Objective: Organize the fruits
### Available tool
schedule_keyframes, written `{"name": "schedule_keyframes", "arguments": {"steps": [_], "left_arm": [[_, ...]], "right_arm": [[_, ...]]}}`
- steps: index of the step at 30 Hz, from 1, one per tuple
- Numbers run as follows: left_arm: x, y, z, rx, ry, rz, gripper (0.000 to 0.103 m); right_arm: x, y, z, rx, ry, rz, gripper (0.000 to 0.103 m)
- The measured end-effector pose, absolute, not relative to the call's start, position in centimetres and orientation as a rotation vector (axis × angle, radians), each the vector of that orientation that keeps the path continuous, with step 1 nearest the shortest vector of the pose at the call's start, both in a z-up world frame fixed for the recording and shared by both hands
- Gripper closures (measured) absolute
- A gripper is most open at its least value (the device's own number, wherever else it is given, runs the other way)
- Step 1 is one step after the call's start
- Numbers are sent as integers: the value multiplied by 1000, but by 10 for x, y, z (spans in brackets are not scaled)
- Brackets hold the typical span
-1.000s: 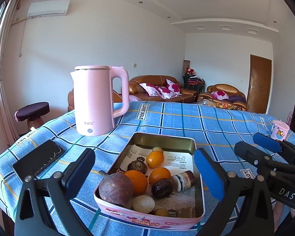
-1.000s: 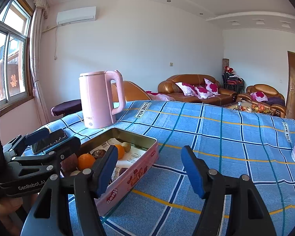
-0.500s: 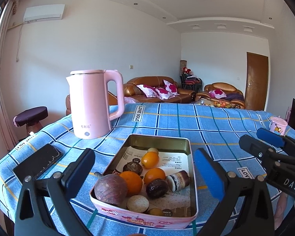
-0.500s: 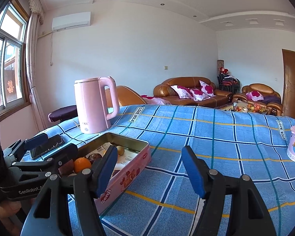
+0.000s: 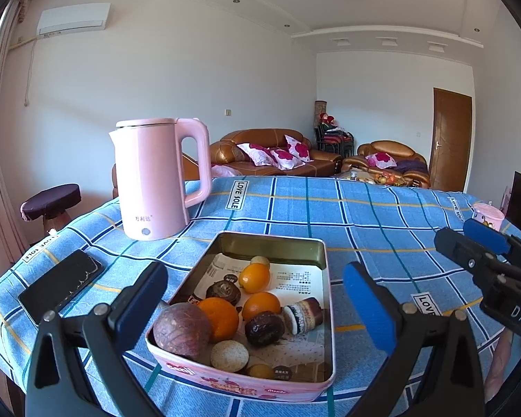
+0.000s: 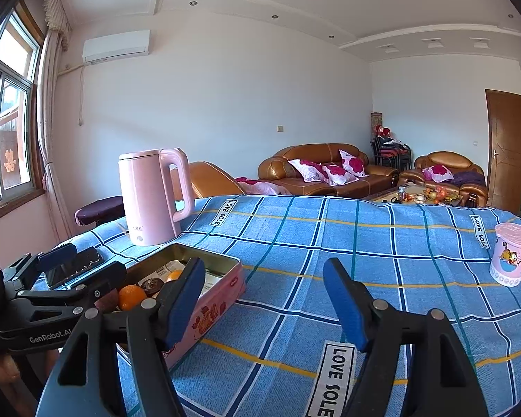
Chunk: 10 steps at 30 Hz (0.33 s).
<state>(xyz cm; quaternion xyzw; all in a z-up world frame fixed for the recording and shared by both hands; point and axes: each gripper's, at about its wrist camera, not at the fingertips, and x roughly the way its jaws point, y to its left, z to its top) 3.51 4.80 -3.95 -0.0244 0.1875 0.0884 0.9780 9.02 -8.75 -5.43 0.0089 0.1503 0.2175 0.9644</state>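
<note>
- Pink rectangular metal tin (image 5: 324, 316) sits on the blue checked tablecloth (image 5: 364, 215), near edge, beside the pink electric kettle (image 5: 156, 180); oranges (image 5: 220, 318), a dark purple round fruit (image 5: 181, 326) and small brown items lie piled at its near end.
- Left gripper (image 5: 257, 299) spread wide, empty, hovering over the tin.
- Right gripper (image 6: 264, 299) empty, jaws just been opening, nothing between, right of the tin.
- Likely a pick approach: should single out one top fruit, descend straight, avoid the tin wall.
</note>
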Motion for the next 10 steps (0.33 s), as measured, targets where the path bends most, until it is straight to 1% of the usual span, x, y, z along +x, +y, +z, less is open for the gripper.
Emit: {"name": "schedule_keyframes", "arguments": {"steps": [10], "left_arm": [[35, 47, -42, -40, 379, 181, 0]], "right_arm": [[92, -93, -58, 9, 319, 432, 31]]}}
